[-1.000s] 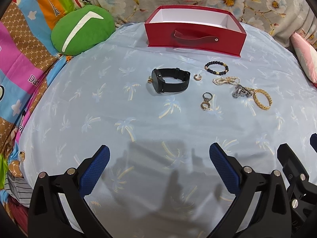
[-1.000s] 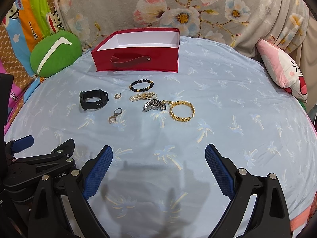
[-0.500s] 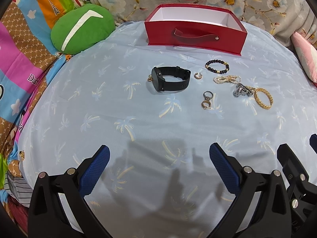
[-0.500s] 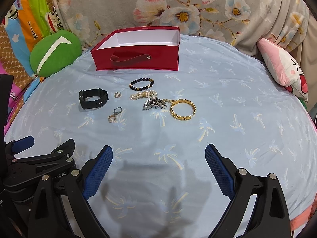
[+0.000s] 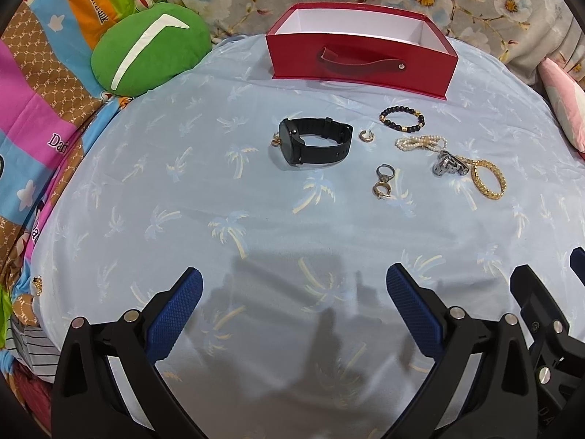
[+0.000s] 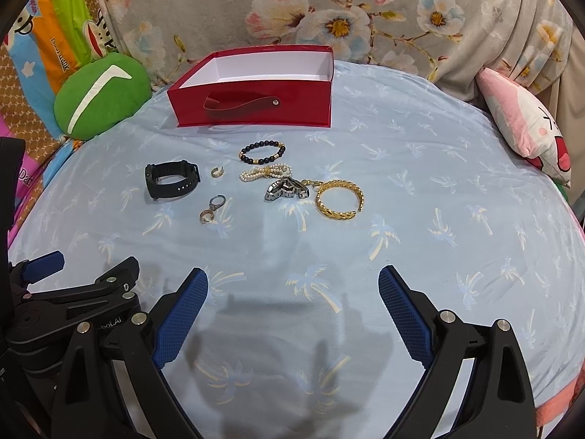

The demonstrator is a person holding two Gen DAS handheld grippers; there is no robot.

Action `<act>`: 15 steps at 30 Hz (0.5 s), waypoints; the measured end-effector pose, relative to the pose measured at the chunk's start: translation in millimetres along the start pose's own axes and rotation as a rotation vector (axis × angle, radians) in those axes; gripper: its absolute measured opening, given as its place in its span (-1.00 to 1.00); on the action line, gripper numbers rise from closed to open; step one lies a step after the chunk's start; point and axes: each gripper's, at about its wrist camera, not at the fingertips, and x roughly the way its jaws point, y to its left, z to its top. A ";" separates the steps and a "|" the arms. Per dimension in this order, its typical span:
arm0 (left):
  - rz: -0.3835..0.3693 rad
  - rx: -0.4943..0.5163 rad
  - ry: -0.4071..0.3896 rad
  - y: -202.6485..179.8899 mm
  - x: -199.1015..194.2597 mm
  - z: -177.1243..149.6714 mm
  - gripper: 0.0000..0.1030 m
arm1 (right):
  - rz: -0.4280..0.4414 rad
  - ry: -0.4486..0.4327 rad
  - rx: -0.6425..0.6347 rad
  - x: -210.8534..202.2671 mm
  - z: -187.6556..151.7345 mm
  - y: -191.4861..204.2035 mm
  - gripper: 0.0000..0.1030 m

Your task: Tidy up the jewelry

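An open red box (image 5: 360, 62) (image 6: 256, 100) stands at the far side of the light blue cloth. In front of it lie a black watch (image 5: 314, 141) (image 6: 172, 180), a black bead bracelet (image 5: 401, 119) (image 6: 262, 152), a pearl bracelet (image 5: 420, 143) (image 6: 265, 172), a silver metal piece (image 5: 448, 164) (image 6: 287, 188), a gold bracelet (image 5: 488, 183) (image 6: 340, 201) and small rings (image 5: 383, 181) (image 6: 212, 209). My left gripper (image 5: 292, 296) and right gripper (image 6: 292, 296) are both open and empty, near the cloth's front, well short of the jewelry.
A green cushion (image 5: 150, 49) (image 6: 100, 100) lies at the back left, a pink pillow (image 6: 526, 124) at the right. Floral fabric (image 6: 329, 18) rises behind the box. The left gripper's body shows at the right wrist view's lower left (image 6: 65, 292).
Both views have shifted slightly; the box and jewelry sit a little lower and nearer in frame. Nothing was picked up or moved.
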 end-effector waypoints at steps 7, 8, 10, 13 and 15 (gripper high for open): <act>-0.030 -0.036 0.028 7.8 14.3 7.3 0.91 | 0.025 0.034 0.020 16.4 0.7 -6.6 0.80; -0.035 -0.049 0.035 10.7 17.6 10.0 0.91 | 0.022 0.040 0.023 19.7 1.1 -8.6 0.80; -0.045 -0.073 0.039 16.8 23.6 16.7 0.91 | 0.013 0.044 0.029 25.7 3.0 -13.3 0.80; -0.037 -0.106 0.032 25.0 33.0 30.5 0.91 | 0.000 0.052 0.048 38.0 6.5 -22.2 0.80; -0.029 -0.119 0.034 28.0 42.4 43.1 0.91 | -0.007 0.065 0.060 46.5 9.9 -27.5 0.80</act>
